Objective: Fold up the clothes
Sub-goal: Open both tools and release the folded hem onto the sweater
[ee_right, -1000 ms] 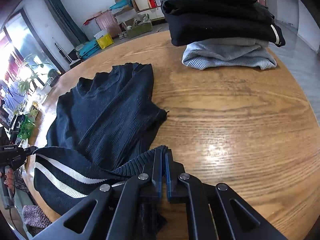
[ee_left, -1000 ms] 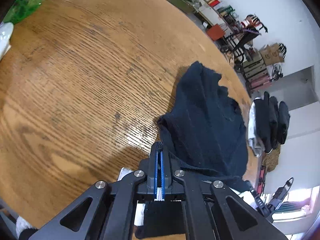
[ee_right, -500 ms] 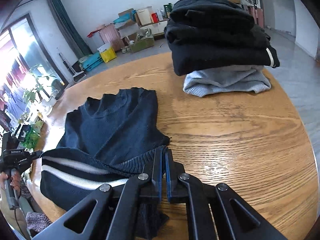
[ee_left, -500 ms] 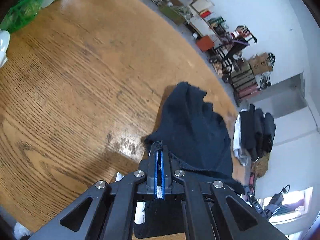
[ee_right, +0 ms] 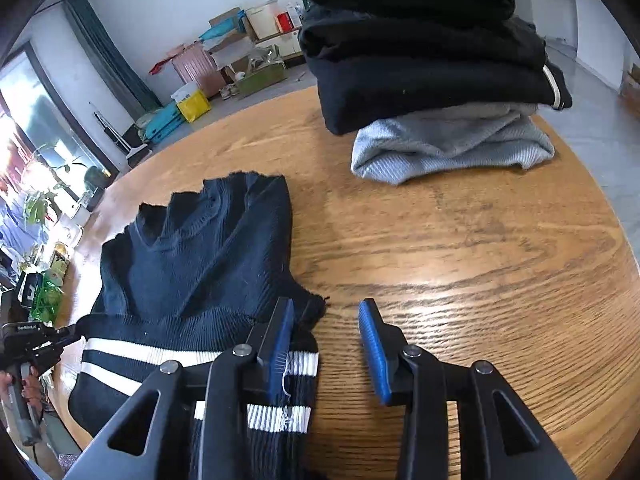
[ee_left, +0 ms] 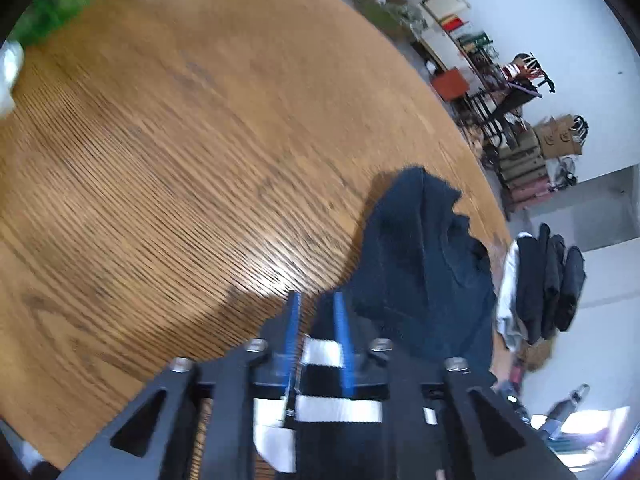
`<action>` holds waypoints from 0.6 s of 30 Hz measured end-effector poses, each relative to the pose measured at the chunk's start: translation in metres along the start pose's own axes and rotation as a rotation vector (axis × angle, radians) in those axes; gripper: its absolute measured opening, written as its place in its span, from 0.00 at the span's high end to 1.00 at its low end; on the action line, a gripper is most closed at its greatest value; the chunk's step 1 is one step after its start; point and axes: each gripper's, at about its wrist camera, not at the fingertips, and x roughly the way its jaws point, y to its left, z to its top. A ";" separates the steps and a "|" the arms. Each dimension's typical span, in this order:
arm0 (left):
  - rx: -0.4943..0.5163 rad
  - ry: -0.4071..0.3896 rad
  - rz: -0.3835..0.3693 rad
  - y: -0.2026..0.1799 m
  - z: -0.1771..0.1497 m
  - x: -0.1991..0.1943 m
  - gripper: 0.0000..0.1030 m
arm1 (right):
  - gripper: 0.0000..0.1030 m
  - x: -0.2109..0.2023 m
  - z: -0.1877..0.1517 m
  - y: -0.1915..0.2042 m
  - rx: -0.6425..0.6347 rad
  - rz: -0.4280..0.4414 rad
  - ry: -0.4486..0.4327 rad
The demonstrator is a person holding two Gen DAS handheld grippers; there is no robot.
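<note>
A dark navy knit sweater (ee_right: 192,256) lies on the round wooden table (ee_right: 480,260), its white-striped hem (ee_right: 160,354) folded up over the body. My right gripper (ee_right: 326,304) hovers over the hem's right corner. Its jaws are opening, the left pad sits over the hem and only bare wood shows between the pads. In the left wrist view the sweater (ee_left: 420,264) stretches away to the right. My left gripper (ee_left: 317,296) is opening above the striped hem (ee_left: 320,352), which lies loose under the gap with neither pad pressing on it.
A stack of folded black and grey clothes (ee_right: 420,80) stands at the table's far right, also seen as the stack (ee_left: 548,280) in the left view. Something green (ee_left: 52,12) sits at the far left edge. Boxes and clutter line the room beyond the table.
Both grippers were shut on the sweater's hem in the earlier frames. Now their jaws stand apart and the hem rests on the sweater's body. The right gripper shifted a little.
</note>
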 end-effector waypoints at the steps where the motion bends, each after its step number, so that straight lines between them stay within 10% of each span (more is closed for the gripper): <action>1: 0.011 -0.024 0.005 -0.001 -0.001 -0.007 0.62 | 0.61 -0.005 0.001 0.001 -0.006 0.002 -0.011; 6: 0.144 -0.091 -0.045 -0.024 -0.024 -0.039 0.50 | 0.55 -0.037 -0.002 0.016 -0.047 0.061 -0.062; 13: 0.328 0.009 -0.144 -0.071 -0.086 -0.016 0.49 | 0.43 -0.041 -0.039 0.072 -0.187 0.180 -0.028; 18: 0.298 0.033 -0.129 -0.063 -0.103 0.011 0.49 | 0.42 -0.017 -0.066 0.067 -0.134 0.165 0.033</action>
